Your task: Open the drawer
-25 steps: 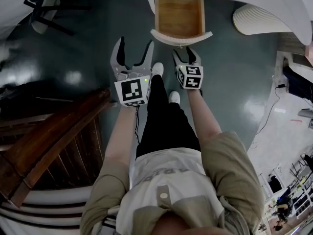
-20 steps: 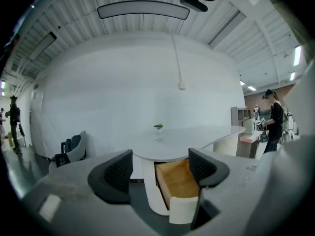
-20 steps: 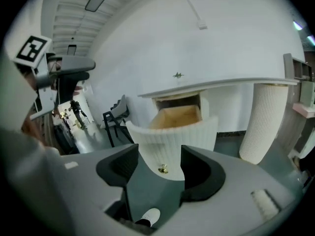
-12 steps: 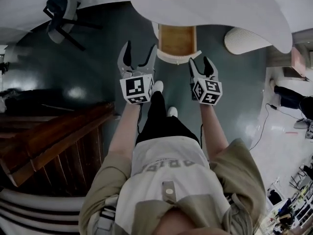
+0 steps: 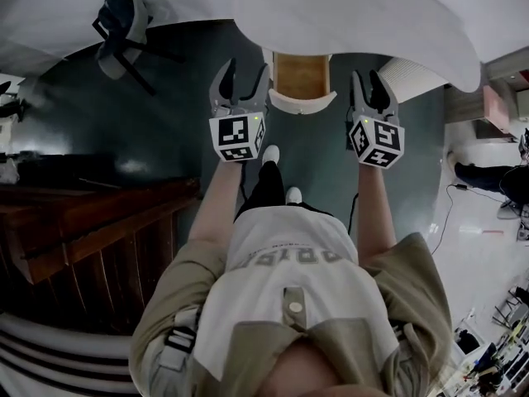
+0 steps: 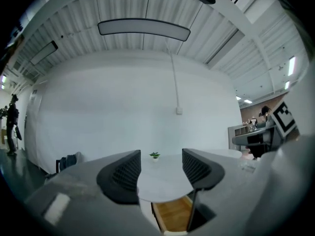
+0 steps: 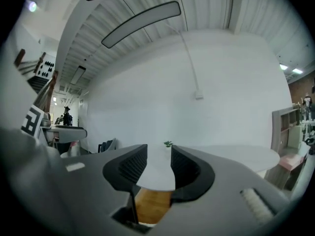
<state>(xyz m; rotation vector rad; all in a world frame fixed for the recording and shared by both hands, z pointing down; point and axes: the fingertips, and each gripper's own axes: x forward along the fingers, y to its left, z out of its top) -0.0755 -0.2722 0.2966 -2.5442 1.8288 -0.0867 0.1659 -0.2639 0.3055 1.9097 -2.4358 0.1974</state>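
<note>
Held level in front of the person, the grey left gripper has its jaws well apart, closing on nothing. The grey right gripper shows a narrower gap, also closing and empty. Just beyond and between them, the light wooden drawer with a white front stands pulled out from under the white round table, which bears a small green plant.
</note>
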